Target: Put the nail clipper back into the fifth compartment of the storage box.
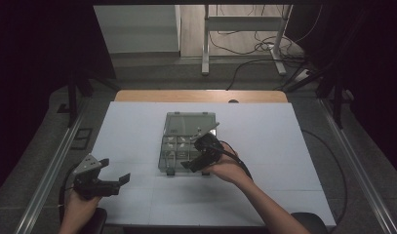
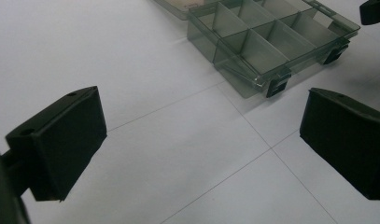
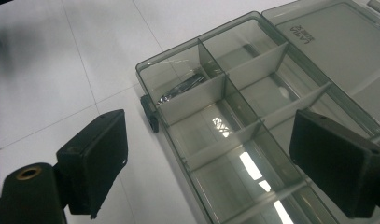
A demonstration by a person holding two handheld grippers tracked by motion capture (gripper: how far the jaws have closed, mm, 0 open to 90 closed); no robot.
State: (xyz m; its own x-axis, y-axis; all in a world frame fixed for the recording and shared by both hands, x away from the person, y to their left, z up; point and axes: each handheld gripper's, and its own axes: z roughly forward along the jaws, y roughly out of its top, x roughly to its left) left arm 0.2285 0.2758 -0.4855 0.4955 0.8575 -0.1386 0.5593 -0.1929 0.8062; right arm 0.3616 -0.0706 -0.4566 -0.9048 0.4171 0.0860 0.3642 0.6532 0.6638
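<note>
**Right gripper hovering open over the compartment box**

The right gripper (image 1: 193, 163) is standing with its jaws wide apart and nothing between the pads, and the right gripper view is looking down past them into the smoky clear compartment box (image 3: 234, 126). One jaw is hanging over the white tabletop (image 3: 61, 60) just outside the box's wall, the other over the divided cells. The right hand (image 1: 228, 168) is gripping the tool at the box's near right corner.

The box is lying near the middle of the tabletop, its lid (image 1: 188, 123) folded flat toward the far edge. A small dark metal piece (image 3: 180, 88) is lying in a corner cell beside a black latch (image 3: 150, 112); what it is cannot be told.

The left gripper (image 1: 113, 175) is resting well apart, by the near left corner, its jaws also standing wide with nothing held. In the left gripper view the box (image 2: 271, 37) is sitting ahead, beyond bare tabletop
</note>
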